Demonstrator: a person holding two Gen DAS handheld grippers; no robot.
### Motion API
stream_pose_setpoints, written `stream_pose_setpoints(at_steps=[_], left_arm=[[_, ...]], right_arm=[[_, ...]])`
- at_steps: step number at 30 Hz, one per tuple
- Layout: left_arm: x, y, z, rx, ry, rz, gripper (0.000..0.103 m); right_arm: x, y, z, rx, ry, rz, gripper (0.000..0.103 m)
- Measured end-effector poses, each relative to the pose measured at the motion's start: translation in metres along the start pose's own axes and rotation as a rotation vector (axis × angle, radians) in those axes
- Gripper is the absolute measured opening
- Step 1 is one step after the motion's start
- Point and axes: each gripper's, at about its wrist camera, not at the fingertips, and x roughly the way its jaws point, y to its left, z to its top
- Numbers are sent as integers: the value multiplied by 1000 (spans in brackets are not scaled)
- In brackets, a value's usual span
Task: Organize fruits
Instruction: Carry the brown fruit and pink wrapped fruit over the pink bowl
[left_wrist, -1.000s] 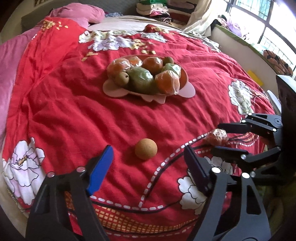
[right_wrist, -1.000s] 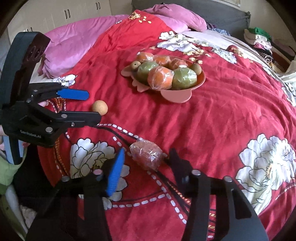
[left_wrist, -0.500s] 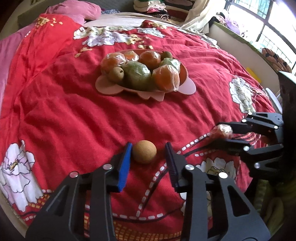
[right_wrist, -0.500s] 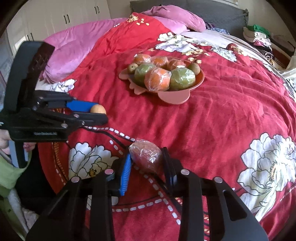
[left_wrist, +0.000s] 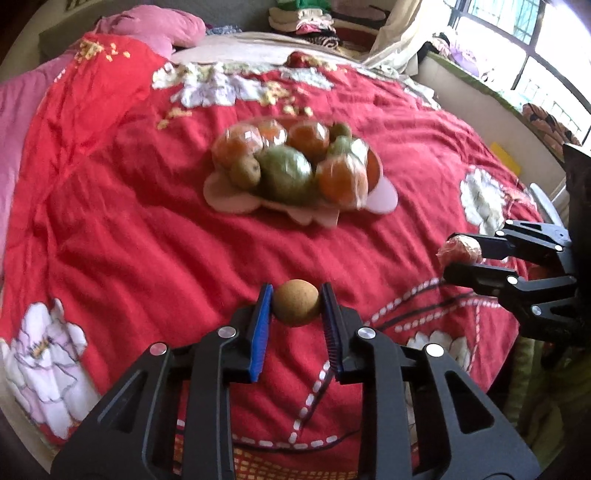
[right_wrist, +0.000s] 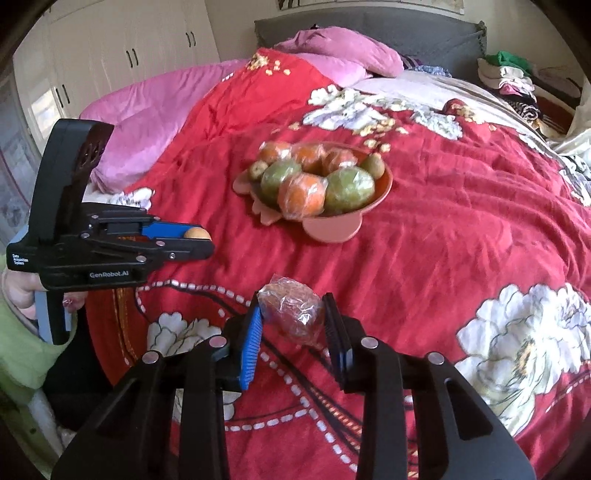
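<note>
My left gripper (left_wrist: 296, 304) is shut on a small round tan fruit (left_wrist: 295, 302), its pads pressing both sides just above the red quilt. In the right wrist view that same fruit (right_wrist: 195, 233) peeks out between the left gripper's fingers. My right gripper (right_wrist: 293, 319) is shut on a plastic-wrapped reddish fruit (right_wrist: 291, 314), also seen at the right of the left wrist view as the wrapped fruit (left_wrist: 460, 251). A pink fruit plate (left_wrist: 384, 195) in the middle of the bed holds several wrapped oranges, green fruits and small brown ones.
The red flowered quilt (right_wrist: 461, 240) covers the bed. Pink pillows (right_wrist: 343, 59) lie at the head, folded clothes (right_wrist: 509, 77) at the far right corner. A white wardrobe (right_wrist: 122, 51) stands on the left. A hand in a green sleeve (right_wrist: 22, 354) holds the left gripper.
Both grippers went from open around their fruits to shut on them. The right gripper has lifted the wrapped fruit slightly off the quilt.
</note>
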Motion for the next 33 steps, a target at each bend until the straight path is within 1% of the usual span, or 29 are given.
stream_pose_setpoints(at_steps=[7,11,14,20,27,33], left_arm=[[-7,-3,30,12,-50,6,19],[-5,-5,48,16,-70,-5,19],[1,-8,61,20,-73,-11,19],[15,-15,84,45,-72,-11,19],[37,-16,93,59,-41,-6,19],[44,-13,95,56,-31,-7,19]], right_arm=[[-9,-13,23,3,-50,-14,30],[-10,-24,38,10,-72,-34,30],[-9,-33,46,13,-74,-52,30],[0,-44,54,21,-65,-60,30],[4,-51,60,26,-62,-64,30],[12,-56,68,26,-54,-50,30]])
